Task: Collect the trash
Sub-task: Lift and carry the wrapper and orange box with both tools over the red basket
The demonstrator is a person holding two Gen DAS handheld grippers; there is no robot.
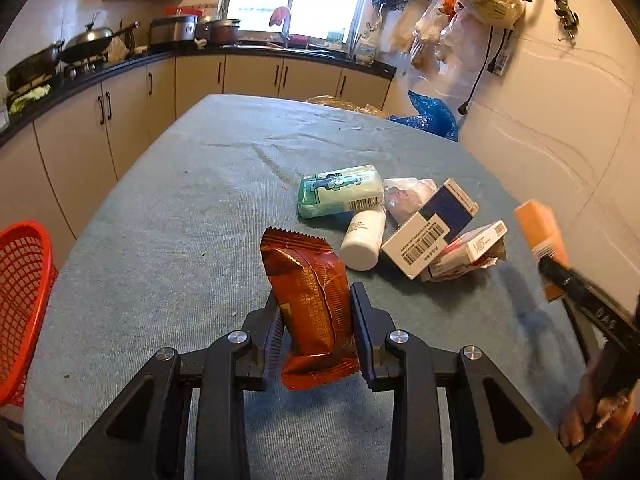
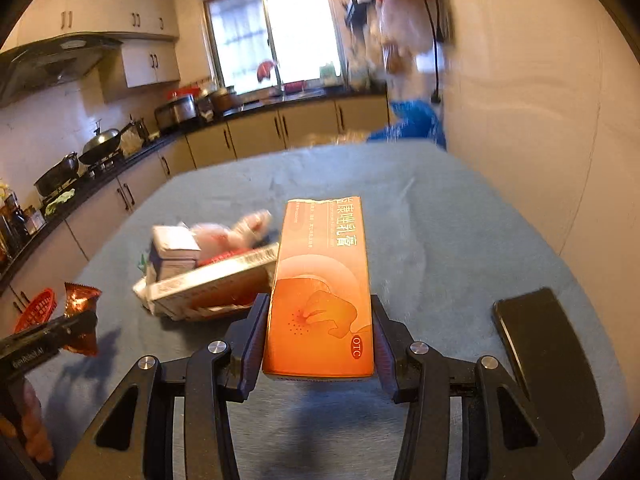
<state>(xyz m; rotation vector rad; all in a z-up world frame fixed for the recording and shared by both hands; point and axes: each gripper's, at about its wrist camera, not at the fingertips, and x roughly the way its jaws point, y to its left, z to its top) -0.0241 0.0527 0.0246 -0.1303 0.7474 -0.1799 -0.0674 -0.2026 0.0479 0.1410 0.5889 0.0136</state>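
My left gripper (image 1: 316, 304) is shut on a red-brown snack wrapper (image 1: 310, 300), held upright above the table; the same wrapper (image 2: 82, 312) shows at the far left of the right wrist view. My right gripper (image 2: 318, 316) is shut on a long orange medicine box (image 2: 320, 292), lifted over the cloth; that orange box (image 1: 540, 236) appears at the right edge of the left wrist view. A pile of trash lies on the table: a green tissue pack (image 1: 340, 190), a white bottle (image 1: 364, 240), a blue-and-white box (image 1: 430, 228), a red-and-white box (image 1: 468, 250) and a crumpled plastic bag (image 1: 406, 196).
The table (image 1: 180, 208) wears a blue-grey cloth. A red mesh basket (image 1: 20, 304) stands off its left edge. A black phone (image 2: 544, 360) lies at the right, near my right gripper. Kitchen cabinets (image 1: 120, 112) run along the left and back; a blue bag (image 1: 432, 114) sits by the wall.
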